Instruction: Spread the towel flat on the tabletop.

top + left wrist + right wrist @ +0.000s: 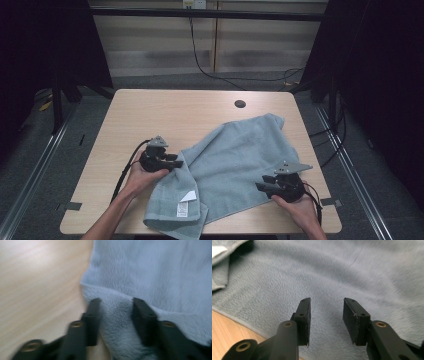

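A grey-blue towel (pixel 240 155) lies spread across the right half of the wooden table (pixel 165 110), its near-left corner folded over to show a white label (pixel 188 196). My left gripper (pixel 177 161) sits at the towel's left edge. In the left gripper view the towel's (pixel 162 272) thick rim runs between the jaws of the left gripper (pixel 116 302), which stand apart without clearly pressing it. My right gripper (pixel 260 187) hovers at the towel's near-right part. Seen from the right gripper view, the right gripper (pixel 326 301) is open over flat towel (pixel 324 272), holding nothing.
A round cable hole (pixel 240 104) sits in the table near its far edge. Bare wood lies to the left and behind the towel. The towel's folded corner hangs at the table's near edge. Cables trail on the floor beyond the table.
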{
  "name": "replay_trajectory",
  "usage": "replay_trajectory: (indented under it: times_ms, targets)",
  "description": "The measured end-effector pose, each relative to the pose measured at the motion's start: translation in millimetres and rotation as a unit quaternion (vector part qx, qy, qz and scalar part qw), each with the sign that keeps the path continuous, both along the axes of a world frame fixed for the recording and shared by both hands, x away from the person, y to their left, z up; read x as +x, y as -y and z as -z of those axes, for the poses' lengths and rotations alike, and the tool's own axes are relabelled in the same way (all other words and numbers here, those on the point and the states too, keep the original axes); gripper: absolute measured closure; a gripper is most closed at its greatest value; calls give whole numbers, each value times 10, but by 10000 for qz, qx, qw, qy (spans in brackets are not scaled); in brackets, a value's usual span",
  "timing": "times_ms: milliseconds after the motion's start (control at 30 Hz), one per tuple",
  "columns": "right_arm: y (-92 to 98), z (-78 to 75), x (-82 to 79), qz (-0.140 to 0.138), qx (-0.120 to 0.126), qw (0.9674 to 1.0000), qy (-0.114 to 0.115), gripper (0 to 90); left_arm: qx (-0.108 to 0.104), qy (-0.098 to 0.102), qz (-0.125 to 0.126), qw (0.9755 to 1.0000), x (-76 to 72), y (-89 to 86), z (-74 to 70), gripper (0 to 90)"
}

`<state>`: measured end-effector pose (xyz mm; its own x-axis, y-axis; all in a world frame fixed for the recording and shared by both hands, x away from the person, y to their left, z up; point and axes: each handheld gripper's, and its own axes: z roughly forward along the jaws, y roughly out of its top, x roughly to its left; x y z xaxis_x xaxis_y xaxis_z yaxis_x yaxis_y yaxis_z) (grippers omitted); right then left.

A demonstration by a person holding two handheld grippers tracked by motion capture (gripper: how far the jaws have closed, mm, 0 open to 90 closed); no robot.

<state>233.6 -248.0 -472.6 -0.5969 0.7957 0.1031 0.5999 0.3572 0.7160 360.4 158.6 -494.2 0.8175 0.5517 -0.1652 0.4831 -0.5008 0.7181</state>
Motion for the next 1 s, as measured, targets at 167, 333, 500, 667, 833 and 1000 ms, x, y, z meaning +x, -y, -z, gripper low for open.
replay_trajectory:
  times_ms: [167,333,500,667,833,1000]
  targets:
    - [-52,179,15,157,-280,9993,-206,558,223,225,-103,9994,-137,-104,-26,826]
    - [-118,237,187,194,-441,9988,-108,565,-27,18,-233,9997,-265,-419,9,833]
    - [-273,263,634,359,-456,9983,-54,561,-142,-89,-195,9997,-475,-570,15,831]
    - [-534,285,1182,565,-509,9971,14,560,-314,-240,-7,9992,-657,-573,22,819]
    - [-761,269,1461,491,-645,9967,-15,529,-399,-389,121,9984,-749,-554,22,796]
    - [-784,171,1368,379,-328,9987,48,490,-635,-236,36,9977,-789,-608,-72,678]
